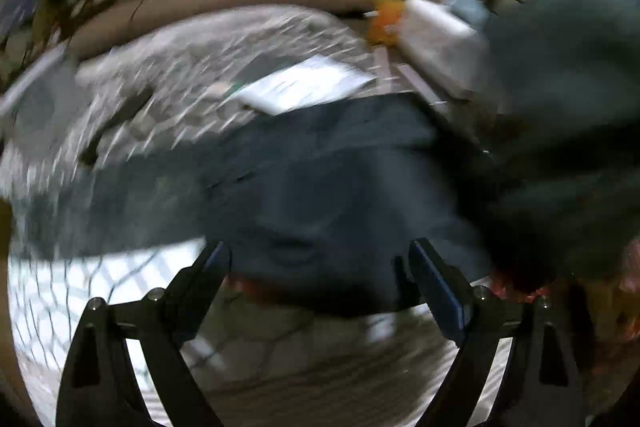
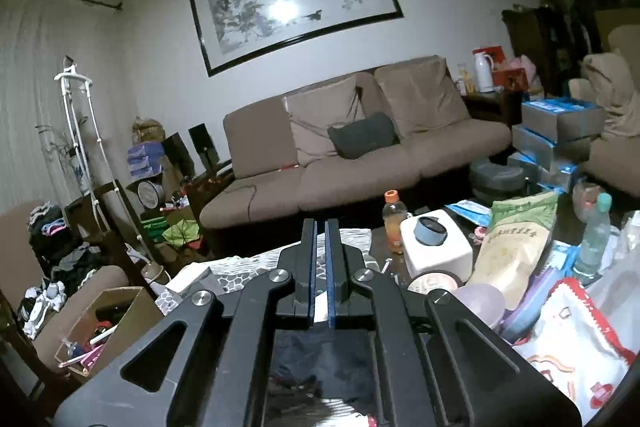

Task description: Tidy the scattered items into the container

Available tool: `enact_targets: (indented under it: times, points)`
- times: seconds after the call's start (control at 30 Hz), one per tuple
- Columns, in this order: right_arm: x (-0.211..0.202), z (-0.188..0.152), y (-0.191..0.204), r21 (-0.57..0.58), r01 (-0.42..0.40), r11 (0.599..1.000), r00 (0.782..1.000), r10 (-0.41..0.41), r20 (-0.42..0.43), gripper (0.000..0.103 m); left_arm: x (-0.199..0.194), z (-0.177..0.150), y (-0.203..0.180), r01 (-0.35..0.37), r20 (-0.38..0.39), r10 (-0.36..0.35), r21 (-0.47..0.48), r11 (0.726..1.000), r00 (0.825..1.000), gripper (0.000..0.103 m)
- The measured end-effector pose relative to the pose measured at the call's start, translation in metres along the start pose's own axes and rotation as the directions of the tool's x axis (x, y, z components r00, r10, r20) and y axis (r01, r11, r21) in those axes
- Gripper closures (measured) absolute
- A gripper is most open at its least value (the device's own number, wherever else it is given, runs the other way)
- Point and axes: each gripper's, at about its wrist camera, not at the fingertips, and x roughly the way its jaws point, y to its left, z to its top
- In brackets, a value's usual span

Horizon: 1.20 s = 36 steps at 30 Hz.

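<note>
The left wrist view is motion-blurred. My left gripper (image 1: 318,259) is open and holds nothing, just above a dark blue-grey cloth (image 1: 320,187) spread on the patterned table cover (image 1: 180,67). A white paper (image 1: 304,87) lies beyond the cloth. My right gripper (image 2: 321,227) is shut with nothing visible between its pads, raised above the cluttered table and pointing at the sofa. A cardboard box (image 2: 112,323) holding small items stands on a chair at lower left.
A brown sofa (image 2: 360,155) is behind the table. On the table at right are an orange-capped bottle (image 2: 394,223), a white box (image 2: 436,247), a snack bag (image 2: 516,247), a water bottle (image 2: 596,235) and a red-trimmed bag (image 2: 568,339). A dark sleeve (image 1: 560,107) fills the left view's right side.
</note>
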Motion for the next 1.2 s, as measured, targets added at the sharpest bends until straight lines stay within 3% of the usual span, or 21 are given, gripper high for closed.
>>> enact_targets:
  times: [0.1,0.2,0.3,0.37,0.43,0.47,0.5,0.57,0.7,0.77,0.8,0.83,0.87,0.9,0.93,1.0,1.07,1.2]
  points:
    - [0.007,0.0,-0.013,0.023,-0.018,1.0,0.999,0.019,-0.026,0.102,0.016,0.009,-0.028,-0.034,-0.022,0.035,0.052,0.998,0.999,0.011]
    - [0.012,-0.003,-0.016,-0.018,0.019,1.0,0.997,-0.021,-0.079,0.101,0.042,0.012,-0.038,-0.057,-0.087,0.06,0.039,0.998,0.994,0.011]
    - [0.014,-0.006,-0.022,-0.018,0.036,0.999,0.992,-0.038,-0.122,0.093,0.051,0.011,-0.034,-0.06,-0.093,0.06,0.009,0.998,0.994,0.004]
    - [0.031,-0.016,-0.03,-0.01,0.041,0.999,0.976,-0.042,-0.212,0.073,0.047,0.01,-0.027,-0.047,-0.094,0.046,-0.011,0.999,0.995,0.004]
    - [0.049,-0.026,-0.037,-0.002,0.046,0.999,0.953,-0.045,-0.301,0.031,0.03,0.004,-0.016,-0.037,-0.075,0.034,-0.036,0.999,0.997,0.004]
    - [0.057,-0.031,-0.041,0.002,0.05,0.999,0.938,-0.046,-0.344,0.027,0.022,0.001,-0.01,-0.032,-0.066,0.029,-0.048,0.998,0.997,0.004]
    - [0.068,-0.038,-0.042,-0.009,0.049,0.999,0.922,-0.049,-0.385,0.027,0.013,-0.002,-0.006,-0.035,-0.051,0.032,-0.052,0.998,0.998,0.004]
    - [0.101,-0.063,-0.041,-0.042,0.066,0.997,0.856,-0.078,-0.511,0.027,-0.005,-0.01,0.008,-0.091,-0.013,0.091,-0.035,0.995,0.996,0.004]
    - [0.168,-0.124,-0.057,-0.075,0.181,0.981,0.677,-0.179,-0.714,0.027,-0.01,-0.019,0.048,-0.158,-0.053,0.155,-0.058,0.986,0.987,0.004]
    - [0.189,-0.14,-0.063,-0.138,0.224,0.965,0.655,-0.254,-0.712,0.029,-0.004,-0.021,0.067,-0.162,-0.093,0.153,-0.096,0.982,0.984,0.004]
    - [0.196,-0.142,-0.065,-0.128,0.224,0.966,0.671,-0.247,-0.699,0.036,-0.001,-0.022,0.072,-0.16,-0.105,0.149,-0.104,0.982,0.983,0.004]
    - [0.203,-0.144,-0.067,-0.114,0.222,0.968,0.688,-0.239,-0.686,0.06,0.001,-0.023,0.077,-0.15,-0.116,0.137,-0.107,0.983,0.984,0.004]
    - [0.205,-0.142,-0.069,-0.041,0.197,0.98,0.716,-0.172,-0.676,0.073,0.004,-0.024,0.081,-0.14,-0.127,0.126,-0.111,0.984,0.984,0.004]
    - [0.205,-0.14,-0.074,0.05,0.17,0.984,0.744,-0.095,-0.661,0.092,0.006,-0.025,0.084,-0.134,-0.135,0.119,-0.11,0.985,0.984,0.004]
    - [0.204,-0.136,-0.078,0.139,0.141,0.98,0.767,-0.019,-0.641,0.099,0.008,-0.024,0.086,-0.132,-0.136,0.117,-0.105,0.986,0.984,0.004]
    - [0.198,-0.128,-0.075,0.194,0.127,0.973,0.794,0.017,-0.608,0.1,0.012,-0.02,0.087,-0.127,-0.133,0.114,-0.096,0.987,0.985,0.004]
    - [0.179,-0.105,-0.059,0.153,0.131,0.979,0.841,-0.028,-0.54,0.1,0.018,-0.013,0.091,-0.101,-0.135,0.087,-0.104,0.989,0.987,0.004]
    - [0.136,-0.061,-0.032,0.099,0.113,0.989,0.891,-0.057,-0.45,0.1,0.033,0.006,0.082,-0.08,-0.128,0.068,-0.088,0.993,0.989,0.004]
